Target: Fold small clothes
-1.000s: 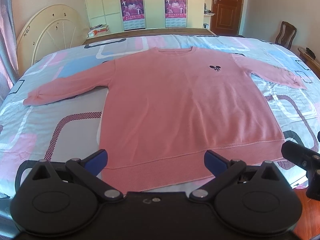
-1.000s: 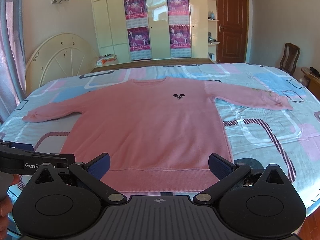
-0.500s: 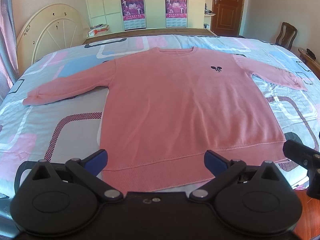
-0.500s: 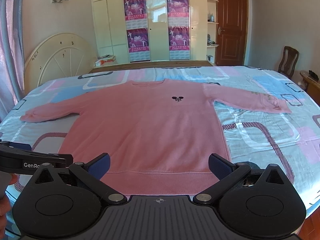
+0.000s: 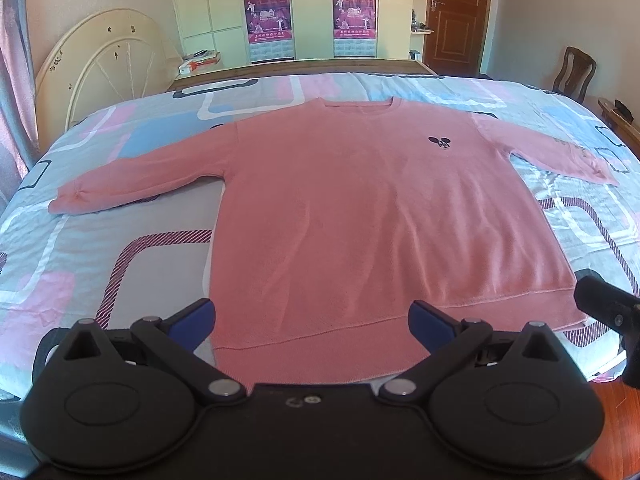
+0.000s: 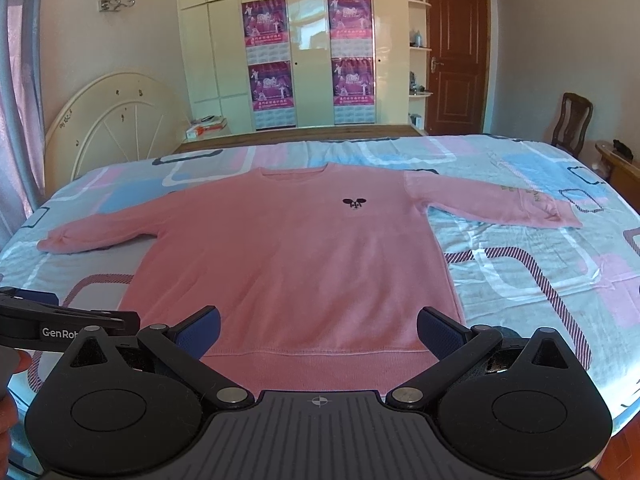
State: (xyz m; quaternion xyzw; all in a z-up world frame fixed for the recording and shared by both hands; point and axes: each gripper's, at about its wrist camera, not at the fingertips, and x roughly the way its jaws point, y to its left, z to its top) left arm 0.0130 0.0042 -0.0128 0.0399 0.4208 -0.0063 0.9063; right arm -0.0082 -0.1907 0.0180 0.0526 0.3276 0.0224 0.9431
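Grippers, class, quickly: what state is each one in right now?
Left gripper: open, fingers spread, holding nothing, above the pink sweater hem.
Right gripper: open, holding nothing.

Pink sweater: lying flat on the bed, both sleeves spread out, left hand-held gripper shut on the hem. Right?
Not quite. The left hand-held gripper is open, holding nothing, as the left wrist view shows. The pink sweater does lie flat on the bed, sleeves spread.

— Anything diff vs a sec ago?
— R gripper (image 6: 318, 330) came up and back a bit; sweater (image 6: 296, 264) sits lower in its view, more wall showing.
— L gripper (image 5: 311, 320)?
— Barely drifted. Jaws same width, both.
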